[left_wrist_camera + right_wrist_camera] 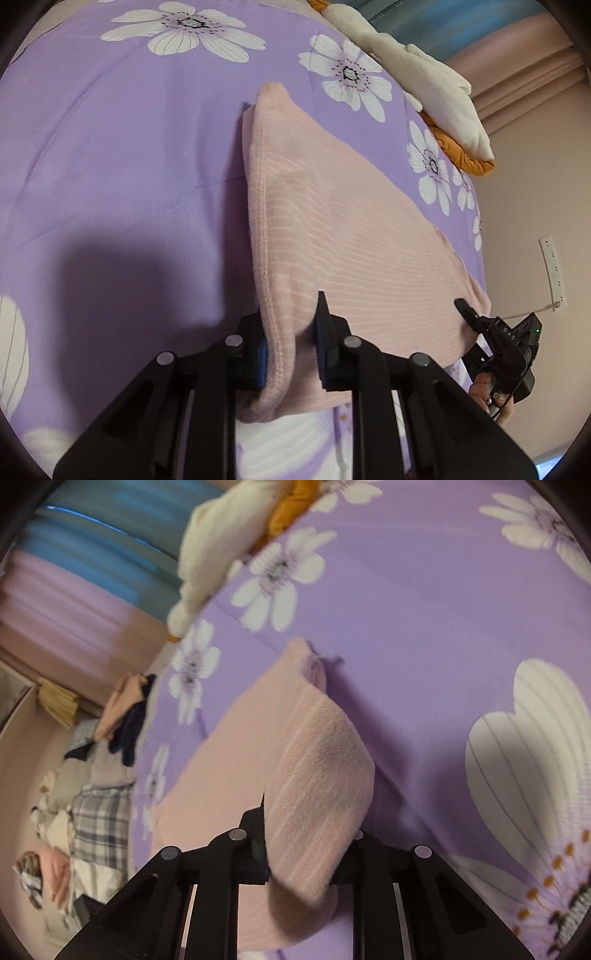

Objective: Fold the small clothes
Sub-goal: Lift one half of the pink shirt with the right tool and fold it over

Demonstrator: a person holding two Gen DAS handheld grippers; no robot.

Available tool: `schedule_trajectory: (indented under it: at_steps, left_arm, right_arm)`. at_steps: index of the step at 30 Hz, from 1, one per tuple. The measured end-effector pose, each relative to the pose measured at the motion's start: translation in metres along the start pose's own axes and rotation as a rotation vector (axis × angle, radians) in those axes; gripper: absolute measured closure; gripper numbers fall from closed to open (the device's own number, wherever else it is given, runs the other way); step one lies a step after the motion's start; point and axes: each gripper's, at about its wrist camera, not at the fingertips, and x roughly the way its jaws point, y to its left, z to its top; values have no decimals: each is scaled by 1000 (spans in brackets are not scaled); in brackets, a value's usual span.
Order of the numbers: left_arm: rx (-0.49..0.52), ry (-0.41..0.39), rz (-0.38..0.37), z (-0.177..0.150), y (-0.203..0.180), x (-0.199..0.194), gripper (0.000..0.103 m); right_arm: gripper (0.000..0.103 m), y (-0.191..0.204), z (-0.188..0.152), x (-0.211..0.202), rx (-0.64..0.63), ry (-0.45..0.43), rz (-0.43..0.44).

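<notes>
Both claws grip the pink garment's edge.
Left claw point(290, 354) and right claw point(303, 849) each pinch the pink garment point(332, 221) over the bed point(110, 147); open purple sheet lies left.

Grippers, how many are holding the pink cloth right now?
2. The left gripper pinches the pink cloth at its near hemmed edge; the right gripper clamps the other near edge, over the purple bedsheet.

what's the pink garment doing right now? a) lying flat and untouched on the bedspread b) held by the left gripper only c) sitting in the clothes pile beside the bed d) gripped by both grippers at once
d: the pink garment sits pinched in the left gripper and in the right gripper, lifted above the purple floral bedspread.
</notes>
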Motion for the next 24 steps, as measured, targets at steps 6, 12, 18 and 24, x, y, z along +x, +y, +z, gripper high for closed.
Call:
schedule_trajectory:
  at_steps: [6, 12, 18, 24]
  left_arm:
    - [34, 34, -23, -36, -22, -22, 85]
    - [102, 93, 32, -81, -39, -21, 83]
    - [137, 118, 136, -88, -38, -13, 74]
    - [142, 98, 160, -86, -36, -23, 68]
  right_arm:
    - [83, 11, -3, -42, -58, -28, -52]
    - [83, 3, -9, -75, -100, -12, -170]
    - [83, 16, -14, -68, -210, -16, -254]
    - [83, 54, -18, -67, -374, -44, -261]
